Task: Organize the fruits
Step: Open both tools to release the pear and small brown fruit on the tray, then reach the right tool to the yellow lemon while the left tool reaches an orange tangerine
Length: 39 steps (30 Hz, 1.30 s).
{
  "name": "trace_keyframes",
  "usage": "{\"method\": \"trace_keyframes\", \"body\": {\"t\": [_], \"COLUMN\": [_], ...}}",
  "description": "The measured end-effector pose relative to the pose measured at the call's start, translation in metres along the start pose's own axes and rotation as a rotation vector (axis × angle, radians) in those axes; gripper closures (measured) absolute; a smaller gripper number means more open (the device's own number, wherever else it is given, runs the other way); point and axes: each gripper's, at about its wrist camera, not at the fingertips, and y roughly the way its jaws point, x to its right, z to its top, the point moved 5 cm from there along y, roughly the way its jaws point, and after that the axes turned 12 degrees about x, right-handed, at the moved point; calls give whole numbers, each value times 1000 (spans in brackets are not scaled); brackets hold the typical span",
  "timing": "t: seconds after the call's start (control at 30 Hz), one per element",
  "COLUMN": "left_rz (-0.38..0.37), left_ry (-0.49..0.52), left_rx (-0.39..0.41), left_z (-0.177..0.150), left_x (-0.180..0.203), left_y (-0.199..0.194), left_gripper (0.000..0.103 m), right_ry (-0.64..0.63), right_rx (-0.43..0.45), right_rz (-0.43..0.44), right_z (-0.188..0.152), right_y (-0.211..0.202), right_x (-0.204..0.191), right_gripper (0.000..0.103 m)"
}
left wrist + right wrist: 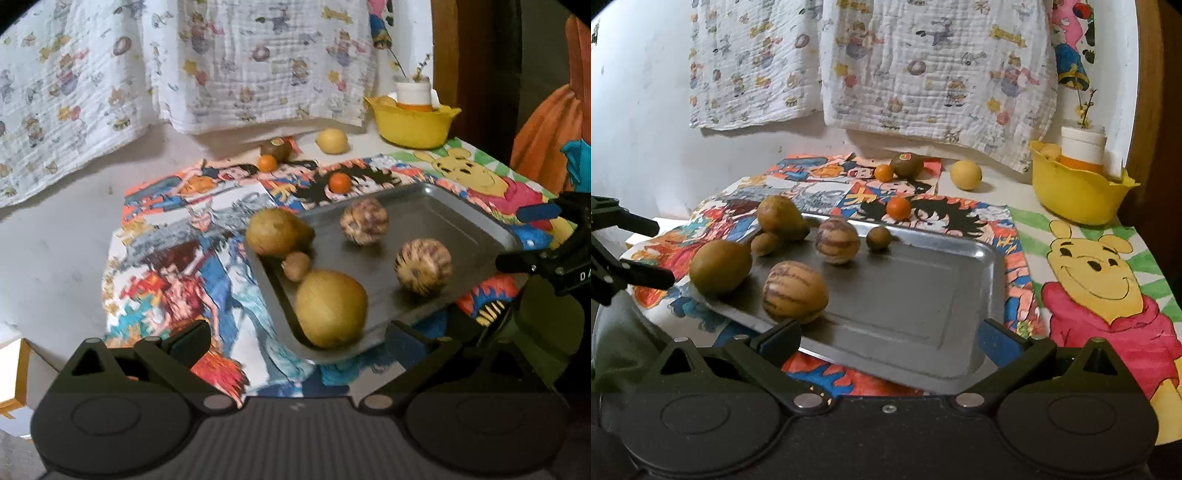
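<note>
A metal tray [461, 236] [923, 295] lies on a cartoon-print cloth. It holds two tan round fruits [330, 308] [720, 266], two striped fruits [423, 266] [795, 291] and small brown ones [295, 265] [878, 238]. Beyond the tray lie two small oranges [339, 182] [898, 208], a brown fruit with a sticker [906, 163] and a yellow lemon [332, 141] [965, 174]. My left gripper [299, 341] is open and empty at the tray's near corner. My right gripper [890, 336] is open and empty over the tray's near edge.
A yellow bowl [413, 125] [1075, 195] with a white and orange jar stands at the back right. A printed white cloth [923, 66] hangs on the wall behind. A Winnie the Pooh drawing [1108, 288] lies right of the tray.
</note>
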Motion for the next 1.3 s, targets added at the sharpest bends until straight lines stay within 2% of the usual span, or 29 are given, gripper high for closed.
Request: {"method": "trace_keyframes", "body": {"t": [0.4,0.73,1.03,1.17,1.3], "left_rz": [28,32,-22,-83,-158], "left_ry": [-49,-92,-101,-92,-77], "left_rx": [0,-50,-60,-46,-21], "left_z": [47,78,103,111,118], "left_x": [-33,-61,-75,-69,-54], "left_y": [30,95,164,185,202], "left_gripper": [0,1,1,1,1], "right_ry": [12,60,54,28,61], "right_rx": [-1,6,-19,-19,-38], "right_rz": [1,-26,-55,-96,-99], "right_z": [35,69,96,109,123], "right_y": [36,93,147,171,199], "right_x": [16,40,53,61,74], "right_gripper": [1,1,1,1,1]}}
